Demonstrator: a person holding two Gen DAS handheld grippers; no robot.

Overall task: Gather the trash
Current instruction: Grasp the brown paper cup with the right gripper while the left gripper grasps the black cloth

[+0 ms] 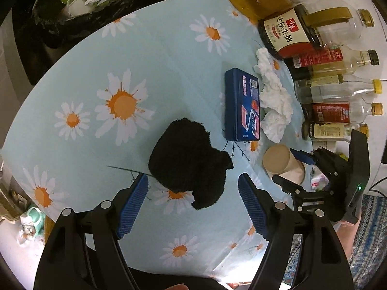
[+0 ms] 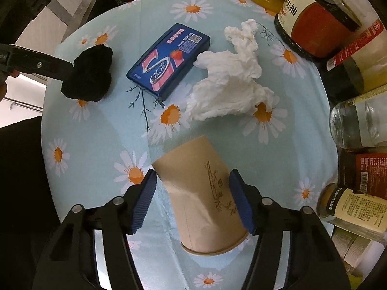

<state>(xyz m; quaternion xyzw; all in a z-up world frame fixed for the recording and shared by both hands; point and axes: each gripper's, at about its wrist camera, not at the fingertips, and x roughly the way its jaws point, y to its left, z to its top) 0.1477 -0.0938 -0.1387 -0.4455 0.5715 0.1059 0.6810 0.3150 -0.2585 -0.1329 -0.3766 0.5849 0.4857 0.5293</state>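
1. Your right claw (image 2: 192,200) straddles the toppled brown paper cup (image 2: 200,193) near the counter (image 2: 96,169) edge, pads not pressing.
2. Your left claw (image 1: 193,205) stands apart over the fuzzy black wad (image 1: 188,162).

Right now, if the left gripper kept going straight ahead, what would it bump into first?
Most likely the black fuzzy cloth, lying on the daisy tablecloth right ahead of the open left gripper. How much gap remains is hard to judge.
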